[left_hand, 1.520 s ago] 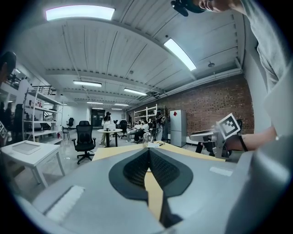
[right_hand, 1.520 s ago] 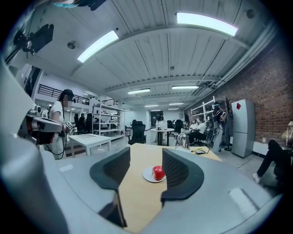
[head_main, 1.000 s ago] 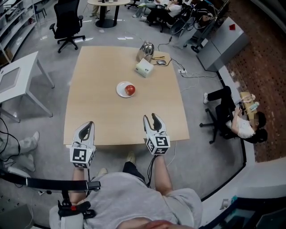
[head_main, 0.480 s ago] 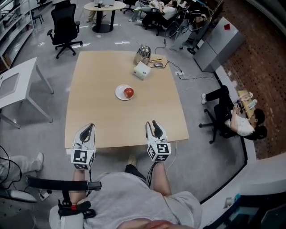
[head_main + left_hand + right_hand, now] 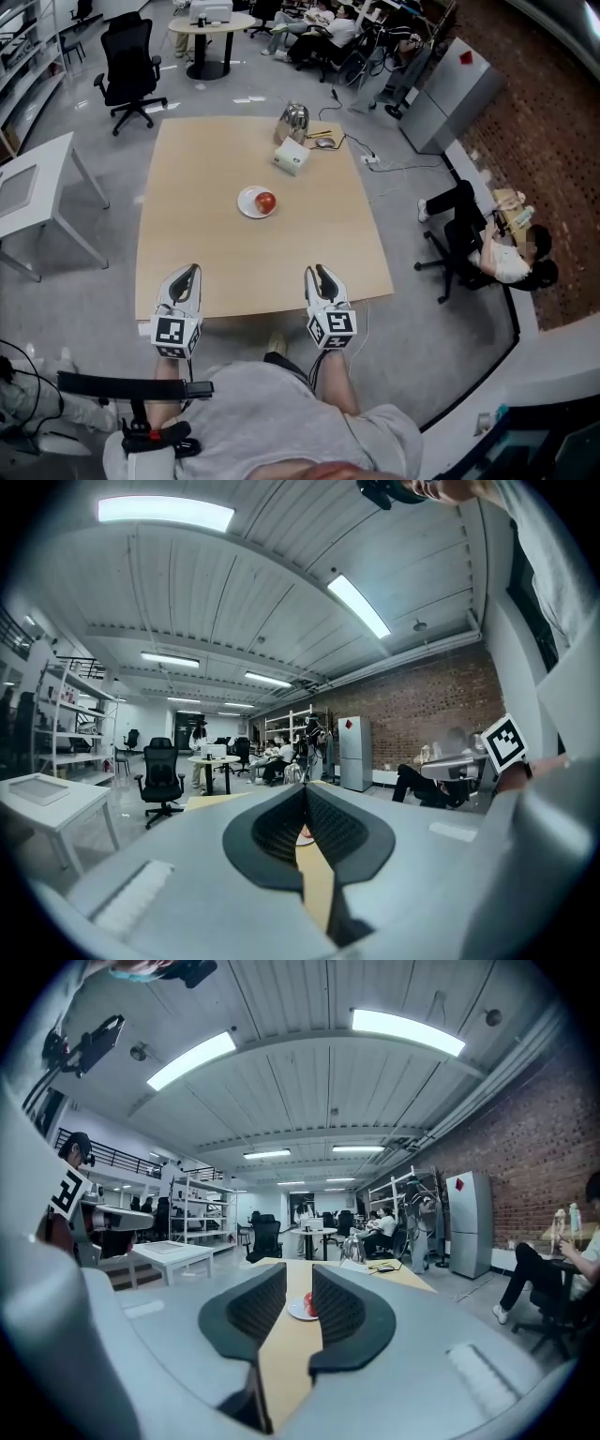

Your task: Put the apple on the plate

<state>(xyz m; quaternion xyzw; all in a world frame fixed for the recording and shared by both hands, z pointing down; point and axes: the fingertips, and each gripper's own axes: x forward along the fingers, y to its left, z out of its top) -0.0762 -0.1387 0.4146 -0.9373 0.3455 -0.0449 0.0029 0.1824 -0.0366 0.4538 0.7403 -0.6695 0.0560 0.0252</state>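
Observation:
A red apple (image 5: 266, 202) lies on a small white plate (image 5: 249, 203) near the middle of the tan table (image 5: 187, 187). Both grippers hover over the table's near edge, well short of the plate. My left gripper (image 5: 186, 275) is shut, its pads meeting tip to tip (image 5: 305, 794), with nothing held. My right gripper (image 5: 317, 274) has just been closing; a narrow gap remains between its jaws (image 5: 299, 1274) with nothing in it. Through that gap the apple (image 5: 308, 1304) and plate (image 5: 297, 1315) show far ahead.
A white box (image 5: 292, 157), a metal kettle (image 5: 292, 119) and a mouse with cables (image 5: 324, 142) sit at the table's far end. A white side table (image 5: 33, 178) stands at the left, an office chair (image 5: 127, 61) beyond, and a seated person (image 5: 497, 255) to the right.
The right gripper drew back a little toward the table's near edge and its jaws narrowed. The left gripper stayed put. The apple and plate did not move on the table.

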